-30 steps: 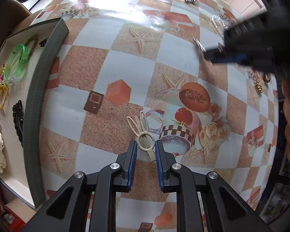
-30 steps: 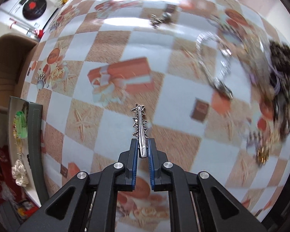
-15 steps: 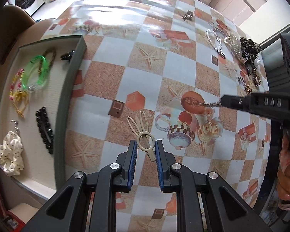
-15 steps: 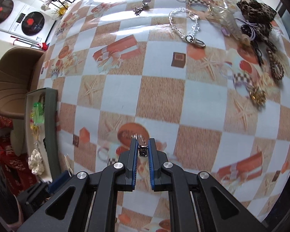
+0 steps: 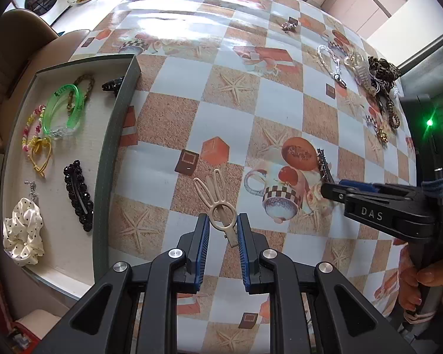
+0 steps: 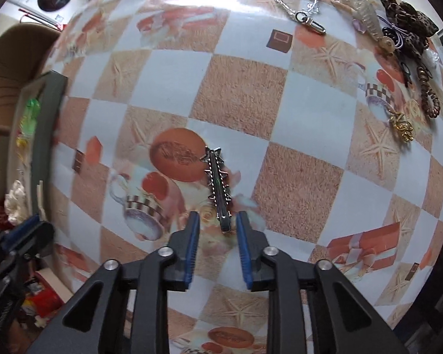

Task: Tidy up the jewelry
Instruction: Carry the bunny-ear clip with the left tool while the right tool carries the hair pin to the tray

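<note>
While the bench [image 5: 174, 118] carries a checkered cloth with starfish and cups printed on it, a grey tray [image 5: 112, 159] stands at its left edge and holds pieces already sorted: a white dotted scrunchie [image 5: 23, 233], a black beaded clip [image 5: 78, 194], a yellow hair tie [image 5: 40, 150], a green bangle [image 5: 63, 109] and a small black claw clip [image 5: 112, 84] against the tray's wall. Right of the tray, the left gripper [image 5: 221, 230] points down and its jaws pinch the round end of a beige bunny-ear hair clip [image 5: 218, 203], whose two long ears reach forward above the cloth. Further right, the right gripper [image 6: 217, 233] also points down; its jaws are opening, and a silver star hair clip [image 6: 217, 188] is between them with a gap on each side, so the pads do not press on it. This clip lies just beside the printed orange fruit. In the left wrist view a person's hand [image 5: 422, 286] is around the handle of the right gripper. At the far right of the bench, well apart from the tray, the unsorted heap waits: a silver chain [image 6: 298, 6], a clear claw clip [image 6: 366, 14], a leopard scrunchie [image 6: 410, 14], a brown spiral tie [image 6: 428, 94] and a small gold charm [image 6: 401, 125]
</note>
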`<state>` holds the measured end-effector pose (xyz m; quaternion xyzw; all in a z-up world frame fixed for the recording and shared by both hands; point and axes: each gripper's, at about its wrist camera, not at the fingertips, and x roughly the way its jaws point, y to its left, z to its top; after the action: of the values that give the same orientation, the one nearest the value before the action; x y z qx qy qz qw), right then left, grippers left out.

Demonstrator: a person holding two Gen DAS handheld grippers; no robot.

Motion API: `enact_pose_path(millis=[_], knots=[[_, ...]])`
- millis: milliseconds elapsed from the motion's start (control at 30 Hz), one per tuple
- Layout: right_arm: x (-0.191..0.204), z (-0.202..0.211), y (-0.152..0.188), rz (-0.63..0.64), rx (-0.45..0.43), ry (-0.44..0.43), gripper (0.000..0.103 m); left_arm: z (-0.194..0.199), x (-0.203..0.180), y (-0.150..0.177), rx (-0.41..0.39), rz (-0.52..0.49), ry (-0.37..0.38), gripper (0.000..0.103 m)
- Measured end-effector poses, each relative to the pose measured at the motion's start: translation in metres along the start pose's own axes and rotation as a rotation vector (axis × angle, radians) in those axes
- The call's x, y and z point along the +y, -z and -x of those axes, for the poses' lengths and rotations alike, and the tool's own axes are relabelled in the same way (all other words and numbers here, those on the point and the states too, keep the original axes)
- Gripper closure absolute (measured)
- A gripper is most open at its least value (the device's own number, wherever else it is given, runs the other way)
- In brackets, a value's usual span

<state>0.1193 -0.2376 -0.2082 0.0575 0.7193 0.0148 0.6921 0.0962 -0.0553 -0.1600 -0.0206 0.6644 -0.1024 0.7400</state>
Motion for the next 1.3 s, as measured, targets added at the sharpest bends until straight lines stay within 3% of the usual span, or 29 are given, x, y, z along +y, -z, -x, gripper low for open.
enact_pose_path(millis=[67, 200, 267, 300, 333, 500, 800, 1300], knots=[[0.001, 0.000, -0.001, 0.007, -0.012, 0.014, 0.058, -0.001, -0.001, 0.000, 0.005, -0.003, -0.001, 0.081], [0.004, -0.006, -0.008, 0.009, -0.022, 0.053, 0.056, -0.003, -0.004, 0.000, 0.012, -0.020, -0.006, 0.081], [0.008, -0.007, -0.010, 0.023, -0.035, 0.087, 0.065, -0.002, -0.007, 0.000, 0.011, -0.031, -0.010, 0.081], [0.010, -0.007, -0.010, 0.032, -0.037, 0.108, 0.084, -0.001, -0.007, 0.000, 0.010, -0.036, -0.011, 0.081], [0.009, -0.007, -0.010, 0.030, -0.036, 0.108, 0.084, 0.000, -0.008, 0.000, 0.008, -0.042, -0.014, 0.081], [-0.005, 0.006, -0.001, -0.048, -0.036, -0.009, 0.085, 0.006, -0.009, -0.001, -0.006, -0.055, -0.021, 0.081], [-0.015, 0.035, 0.015, -0.128, -0.058, -0.110, 0.085, 0.027, -0.011, -0.004, -0.051, -0.093, -0.039, 0.081], [0.009, 0.062, 0.027, -0.149, -0.093, -0.151, 0.085, 0.048, 0.012, -0.003, -0.089, -0.117, -0.030, 0.081]])
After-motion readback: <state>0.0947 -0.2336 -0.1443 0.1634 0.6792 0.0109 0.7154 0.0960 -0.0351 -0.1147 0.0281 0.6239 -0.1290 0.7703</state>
